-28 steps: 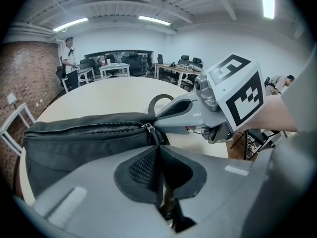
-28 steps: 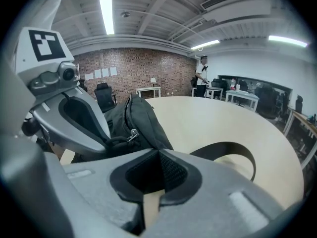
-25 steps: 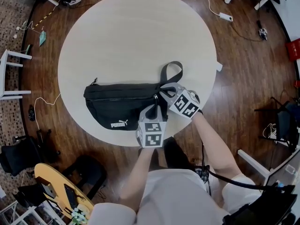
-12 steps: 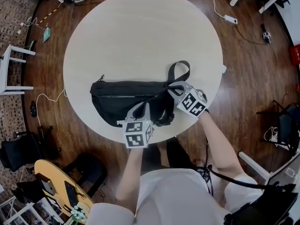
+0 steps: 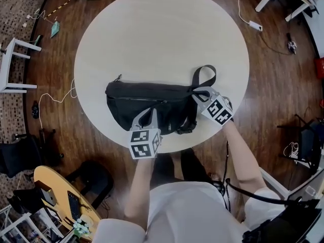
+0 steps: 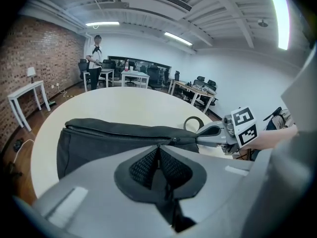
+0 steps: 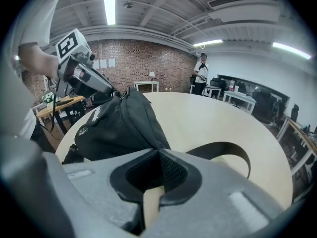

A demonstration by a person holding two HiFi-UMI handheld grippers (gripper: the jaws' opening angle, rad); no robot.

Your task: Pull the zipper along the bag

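Nearest us, low in the head view, our left gripper [image 5: 151,111] is clenched: its jaws are pressed flat together on the zipper pull [image 6: 172,142], right at the top seam of the bag [image 5: 147,103]. To the right of centre, our right gripper [image 5: 196,93] is also clamped tight, pinching the bag's right end where the strap [image 5: 203,75] joins. The black bag lies lengthwise across the middle of the frame, on the lower part of the round pale table [image 5: 162,34], close to its edge. The strap curls up in a loop just above the right gripper. Past the table's rim we see dark wooden floor [image 5: 283,75], with a white side table [image 5: 12,67] at the left edge and a white cable [image 5: 240,6] at the upper right.
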